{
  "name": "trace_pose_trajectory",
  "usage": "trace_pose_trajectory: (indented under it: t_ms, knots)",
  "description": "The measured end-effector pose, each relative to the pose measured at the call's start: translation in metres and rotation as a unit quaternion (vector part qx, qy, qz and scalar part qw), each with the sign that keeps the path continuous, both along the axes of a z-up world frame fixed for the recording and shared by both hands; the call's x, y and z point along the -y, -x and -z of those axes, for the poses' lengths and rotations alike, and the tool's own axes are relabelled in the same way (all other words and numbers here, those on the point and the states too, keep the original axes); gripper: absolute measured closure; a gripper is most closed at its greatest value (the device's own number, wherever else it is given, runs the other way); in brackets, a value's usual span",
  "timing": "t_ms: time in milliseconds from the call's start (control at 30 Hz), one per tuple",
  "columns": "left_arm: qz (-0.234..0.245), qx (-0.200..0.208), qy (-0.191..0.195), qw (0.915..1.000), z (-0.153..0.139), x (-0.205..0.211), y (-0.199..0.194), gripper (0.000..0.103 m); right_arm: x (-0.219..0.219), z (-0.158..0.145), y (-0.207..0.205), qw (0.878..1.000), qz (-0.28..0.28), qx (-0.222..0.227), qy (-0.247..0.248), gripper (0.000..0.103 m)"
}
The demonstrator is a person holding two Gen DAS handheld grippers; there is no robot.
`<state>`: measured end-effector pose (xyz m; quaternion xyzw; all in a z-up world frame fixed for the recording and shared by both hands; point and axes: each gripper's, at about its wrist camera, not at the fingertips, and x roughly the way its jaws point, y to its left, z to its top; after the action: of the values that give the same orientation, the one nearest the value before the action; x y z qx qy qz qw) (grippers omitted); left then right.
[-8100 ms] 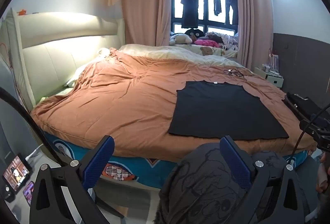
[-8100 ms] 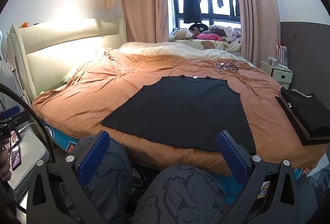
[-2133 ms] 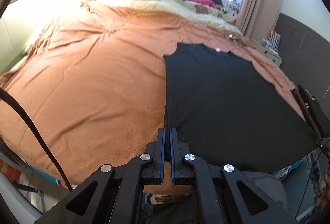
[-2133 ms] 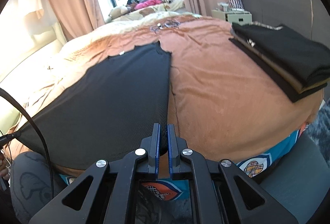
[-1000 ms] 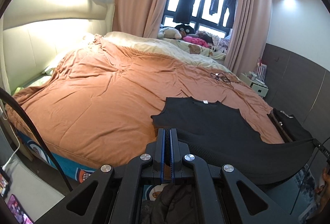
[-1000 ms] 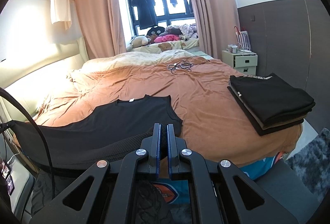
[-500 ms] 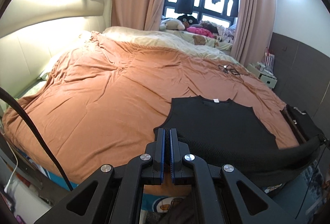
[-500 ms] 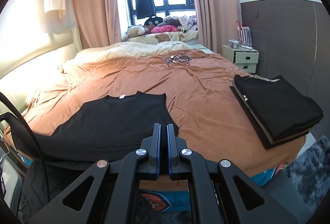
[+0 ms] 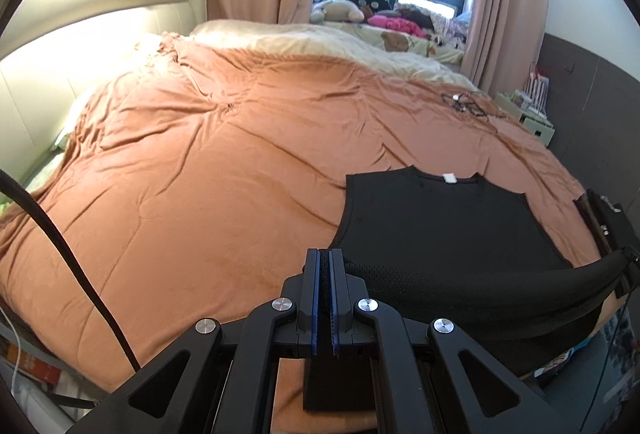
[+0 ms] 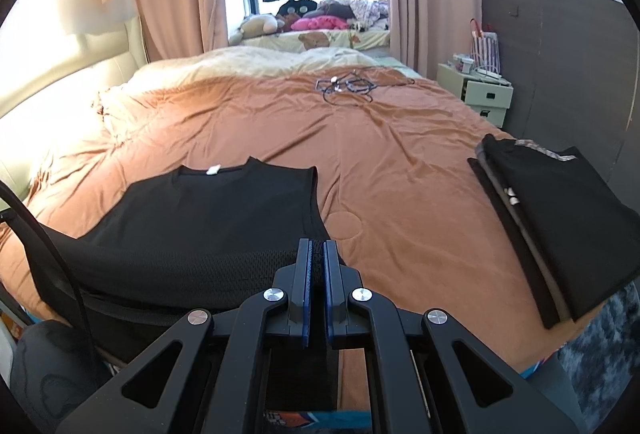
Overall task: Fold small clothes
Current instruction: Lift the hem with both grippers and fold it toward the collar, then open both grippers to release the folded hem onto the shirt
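Both the left tongs (image 9: 324, 266) and right tongs (image 10: 314, 260) clenched the black vest's (image 9: 436, 226) hem, at lower centre; its collar pointed toward the frame's top, lying lengthwise on the bed (image 9: 200, 170).

Black shirt (image 9: 440, 226) hem lifted off bed since earlier, carried forward over its upper half.
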<state>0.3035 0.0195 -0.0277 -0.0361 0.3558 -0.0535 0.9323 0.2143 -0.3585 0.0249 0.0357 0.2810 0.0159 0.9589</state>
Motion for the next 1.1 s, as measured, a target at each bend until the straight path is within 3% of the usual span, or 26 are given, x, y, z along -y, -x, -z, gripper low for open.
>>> trace_pose_trajectory:
  t_ms: [600,833,867,933,967,1000,1100]
  knots:
    - [0.019,-0.081,-0.031,0.9961,0.070,0.013,-0.107,0.099,-0.008,0.038,-0.118,0.996,0.013,-0.079,0.036,0.101]
    - [0.025,-0.124,-0.044,0.9910,0.097,0.018,-0.131,0.094,-0.012,0.053,-0.142,0.993,0.027,-0.107,0.042,0.098]
    - [0.025,-0.127,-0.047,0.9904,0.098,0.018,-0.131,0.087,-0.012,0.053,-0.144,0.992,0.026,-0.112,0.042,0.094]
    - [0.022,-0.129,-0.050,0.9901,0.098,0.015,-0.129,0.060,-0.012,0.053,-0.145,0.992,0.027,-0.117,0.043,0.064]
    - [0.019,-0.124,-0.050,0.9909,0.096,0.014,-0.125,0.040,-0.012,0.051,-0.144,0.992,0.026,-0.114,0.043,0.032]
    - [0.018,-0.119,-0.051,0.9914,0.094,0.014,-0.122,0.028,-0.011,0.048,-0.140,0.993,0.022,-0.105,0.044,0.022]
    - [0.029,-0.112,-0.070,0.9908,0.090,0.016,-0.113,0.026,-0.008,0.048,-0.132,0.993,0.008,-0.109,0.049,0.022]
